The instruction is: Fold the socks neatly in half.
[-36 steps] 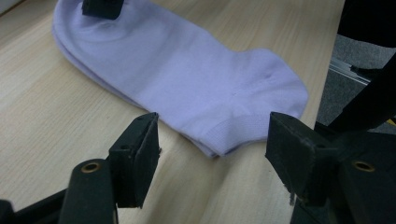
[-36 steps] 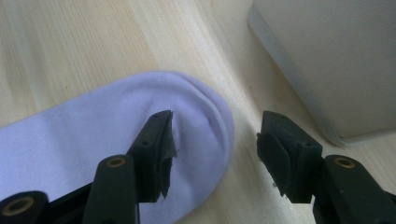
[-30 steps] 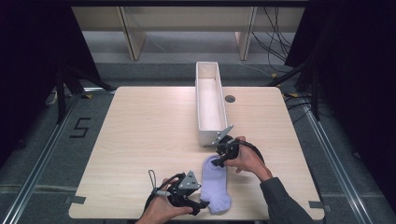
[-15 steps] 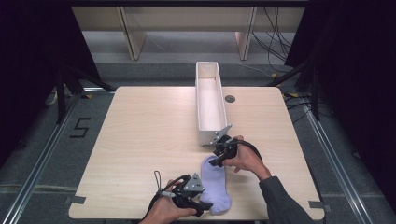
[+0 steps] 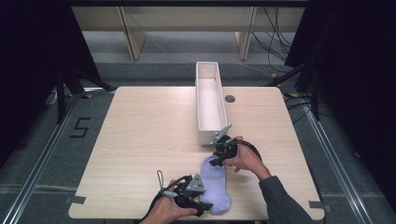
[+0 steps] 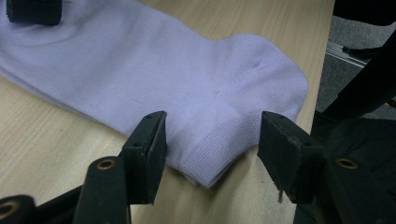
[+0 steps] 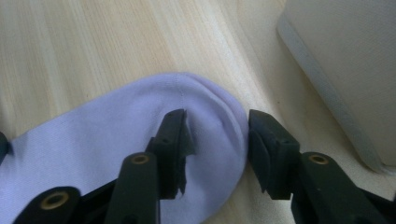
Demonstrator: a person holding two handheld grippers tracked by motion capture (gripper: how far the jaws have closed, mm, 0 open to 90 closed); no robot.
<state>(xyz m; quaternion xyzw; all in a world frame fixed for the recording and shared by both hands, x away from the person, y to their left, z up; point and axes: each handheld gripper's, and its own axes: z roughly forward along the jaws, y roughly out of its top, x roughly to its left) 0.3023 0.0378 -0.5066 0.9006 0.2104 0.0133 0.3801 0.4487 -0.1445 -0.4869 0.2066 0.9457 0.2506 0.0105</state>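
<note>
1. Lilac sock (image 5: 215,183) lies flat on the table (image 5: 149,130), near its front edge.
2. Left gripper (image 6: 211,140) open, jaws closing around the cuff.
3. Right gripper (image 7: 217,135) open, jaws closing around the toe, beside the white tray (image 5: 208,100).

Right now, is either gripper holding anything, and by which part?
Nothing gripped yet. The left gripper straddles the sock at its cuff, the right gripper at its toe; both jaw pairs have just been closing, pads not pressing.

Wooden table (image 5: 140,135), lilac sock (image 5: 215,184), white bin (image 5: 209,105)
</note>
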